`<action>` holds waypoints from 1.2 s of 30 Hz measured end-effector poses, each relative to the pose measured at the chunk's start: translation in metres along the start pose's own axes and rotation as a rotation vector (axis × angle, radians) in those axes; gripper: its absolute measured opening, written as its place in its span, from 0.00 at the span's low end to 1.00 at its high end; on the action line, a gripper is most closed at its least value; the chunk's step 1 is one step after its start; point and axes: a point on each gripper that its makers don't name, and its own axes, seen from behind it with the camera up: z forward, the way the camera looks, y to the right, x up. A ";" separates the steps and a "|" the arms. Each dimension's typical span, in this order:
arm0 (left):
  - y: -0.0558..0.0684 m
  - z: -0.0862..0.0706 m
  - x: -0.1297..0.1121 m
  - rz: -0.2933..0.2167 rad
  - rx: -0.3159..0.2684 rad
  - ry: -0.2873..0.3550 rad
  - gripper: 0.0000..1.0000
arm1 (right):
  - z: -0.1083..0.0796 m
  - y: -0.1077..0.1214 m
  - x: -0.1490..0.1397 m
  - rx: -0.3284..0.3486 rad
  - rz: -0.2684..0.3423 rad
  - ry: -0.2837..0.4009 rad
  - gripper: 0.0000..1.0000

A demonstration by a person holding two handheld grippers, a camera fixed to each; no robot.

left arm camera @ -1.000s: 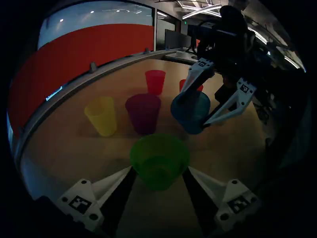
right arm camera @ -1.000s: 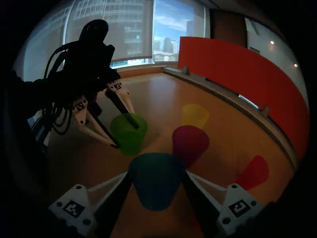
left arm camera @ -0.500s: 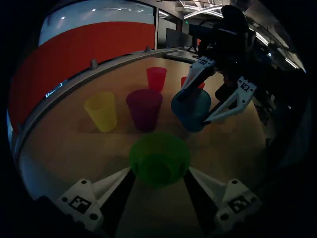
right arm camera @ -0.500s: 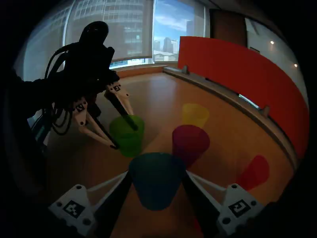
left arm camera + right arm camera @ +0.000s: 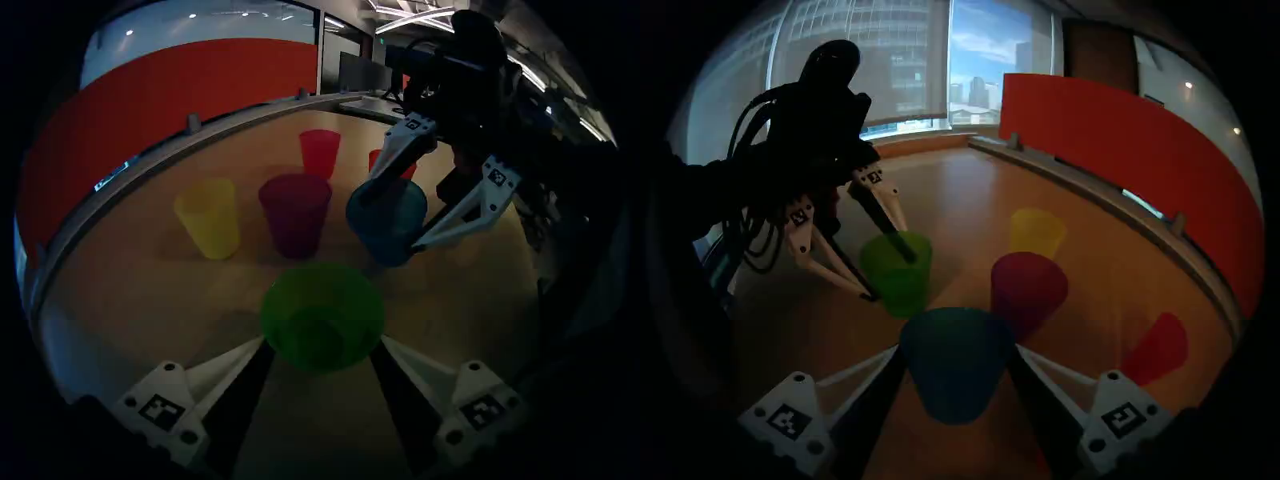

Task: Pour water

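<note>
My left gripper [image 5: 322, 352] is shut on a green cup [image 5: 322, 316], held over the wooden table [image 5: 144, 272]. In the right gripper view that green cup [image 5: 897, 272] hangs at centre left with the left gripper [image 5: 892, 276] around it. My right gripper [image 5: 956, 364] is shut on a blue cup [image 5: 956, 364], which in the left gripper view is the blue cup [image 5: 386, 220] at right of centre, gripped by the right gripper [image 5: 388, 220]. Whether either cup holds water cannot be made out.
A yellow cup [image 5: 209, 218], a purple cup [image 5: 294, 214] and two red cups [image 5: 319, 152] stand on the table behind. A red partition [image 5: 160, 88] borders the table's far edge. In the right gripper view windows [image 5: 880, 56] lie beyond the table.
The green cup has tipped slightly, showing more of its mouth. The blue cup and the right gripper have stayed almost in place.
</note>
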 end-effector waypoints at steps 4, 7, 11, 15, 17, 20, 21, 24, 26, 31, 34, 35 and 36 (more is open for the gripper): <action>0.000 -0.002 -0.001 -0.003 0.004 -0.003 0.82 | 0.004 -0.002 0.002 0.004 0.003 0.007 0.89; -0.001 -0.005 -0.003 -0.009 0.009 -0.003 0.82 | 0.007 -0.004 0.004 0.010 0.007 0.014 0.90; -0.001 -0.009 -0.005 -0.016 0.019 -0.003 0.82 | 0.012 -0.006 0.005 0.013 0.008 0.021 0.90; 0.001 -0.014 -0.003 -0.015 0.024 0.007 0.82 | 0.016 -0.006 0.005 0.015 0.003 0.022 0.90; 0.001 -0.017 -0.003 -0.015 0.029 0.012 0.82 | 0.016 -0.007 0.004 0.015 0.000 0.022 0.90; 0.001 -0.021 -0.005 -0.019 0.033 0.017 0.82 | 0.016 -0.007 0.002 0.012 -0.001 0.020 0.90; 0.001 -0.023 -0.005 -0.021 0.035 0.018 0.82 | 0.016 -0.006 0.001 0.010 -0.002 0.019 0.90; 0.000 -0.027 -0.007 -0.029 0.041 0.022 0.82 | 0.015 -0.005 -0.001 0.004 -0.005 0.019 0.90; 0.000 -0.030 -0.008 -0.034 0.046 0.025 0.82 | 0.014 -0.004 -0.002 0.000 -0.005 0.023 0.90; 0.002 -0.037 -0.007 -0.034 0.054 0.034 0.82 | 0.008 -0.004 -0.006 -0.005 -0.001 0.024 0.91; 0.005 -0.041 -0.006 -0.030 0.056 0.037 0.82 | 0.005 -0.005 -0.010 -0.009 0.004 0.021 0.91; 0.005 -0.042 -0.006 -0.028 0.056 0.038 0.82 | 0.004 -0.005 -0.011 -0.011 0.006 0.020 0.91; 0.007 -0.042 -0.006 -0.027 0.054 0.039 0.82 | 0.003 -0.005 -0.013 -0.011 0.006 0.018 0.91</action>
